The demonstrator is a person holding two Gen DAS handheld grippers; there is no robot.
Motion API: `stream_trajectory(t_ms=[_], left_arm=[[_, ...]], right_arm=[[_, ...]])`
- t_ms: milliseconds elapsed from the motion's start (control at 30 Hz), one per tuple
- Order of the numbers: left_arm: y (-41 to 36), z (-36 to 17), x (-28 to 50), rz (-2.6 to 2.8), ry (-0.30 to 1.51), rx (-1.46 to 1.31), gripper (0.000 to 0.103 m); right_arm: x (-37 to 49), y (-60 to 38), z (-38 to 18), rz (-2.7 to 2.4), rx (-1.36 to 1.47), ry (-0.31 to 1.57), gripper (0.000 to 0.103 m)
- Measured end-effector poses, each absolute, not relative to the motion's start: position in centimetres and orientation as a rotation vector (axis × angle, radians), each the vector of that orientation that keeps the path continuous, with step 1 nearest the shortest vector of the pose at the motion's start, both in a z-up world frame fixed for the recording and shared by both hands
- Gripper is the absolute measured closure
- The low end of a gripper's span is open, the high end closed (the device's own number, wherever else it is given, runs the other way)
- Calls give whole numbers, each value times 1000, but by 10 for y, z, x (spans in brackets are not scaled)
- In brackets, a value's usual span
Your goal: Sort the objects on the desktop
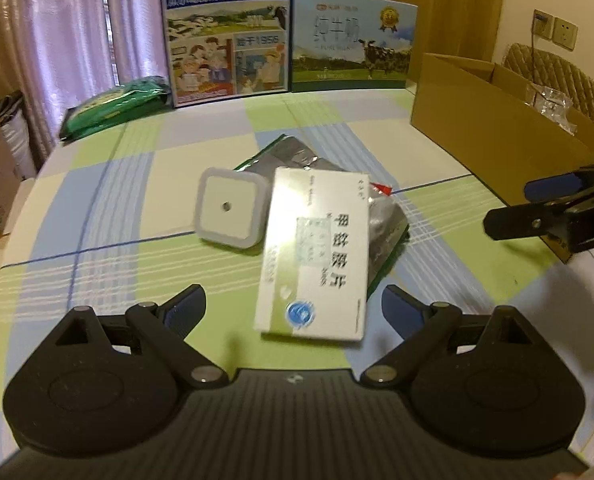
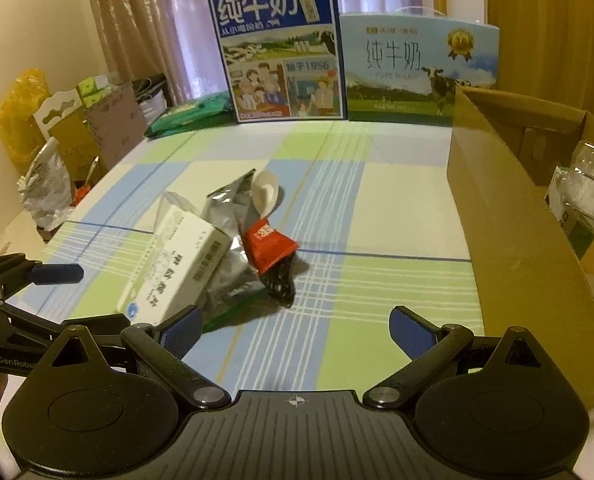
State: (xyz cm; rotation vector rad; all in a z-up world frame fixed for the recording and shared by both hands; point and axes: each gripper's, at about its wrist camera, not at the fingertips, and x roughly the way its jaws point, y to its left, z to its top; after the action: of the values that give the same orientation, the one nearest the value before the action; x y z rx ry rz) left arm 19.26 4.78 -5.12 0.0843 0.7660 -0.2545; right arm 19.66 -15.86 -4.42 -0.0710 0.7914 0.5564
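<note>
While a small heap of items remains in the middle of the checked tablecloth (image 1: 109,184), sorting looks only partly done. Left to sort: a white medicine box (image 1: 317,252) leaning on a crumpled silver foil bag (image 2: 225,248); a square white night light (image 1: 231,208) just beside the box; a red sachet (image 2: 269,250) lying over a small black item; a white scoop-like piece (image 2: 265,196) behind the bag. Likely already sorted: clear plastic-wrapped packets (image 2: 589,192) inside the open cardboard box (image 2: 509,216) at the right edge of the table. Left gripper (image 1: 293,308): jaws spread wide, holding nothing, the near end of the medicine box lying between them. Right gripper (image 2: 297,330): jaws likewise spread, empty, hovering near the heap. Two milk cartons (image 2: 281,52) and a green packet (image 2: 189,116) stand at the back, apart from the heap.
</note>
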Motion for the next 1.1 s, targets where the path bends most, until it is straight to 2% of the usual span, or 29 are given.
stream_trajectory(t_ms=[233,333,467,600,667,1100], left_arm=[[36,-59,223,-289,777,83,11],[32,-64,231,-301,789,99,16],[32,-70,238,-302,818,105,29],[29,-72,242,-313,817,121,30],[27,-73,242,-318,820,135,35],[82,-55,231,-154,816,60,36]], right_arm=[[213,-154,-47,543,-76,802,6],[216,-150,-47,546,-87,803,6],[218,-145,-47,558,-99,806,6],[220,-142,-50,558,-107,820,6],[220,-141,-50,557,-106,824,6],[216,-104,-60,639,-232,782,6]])
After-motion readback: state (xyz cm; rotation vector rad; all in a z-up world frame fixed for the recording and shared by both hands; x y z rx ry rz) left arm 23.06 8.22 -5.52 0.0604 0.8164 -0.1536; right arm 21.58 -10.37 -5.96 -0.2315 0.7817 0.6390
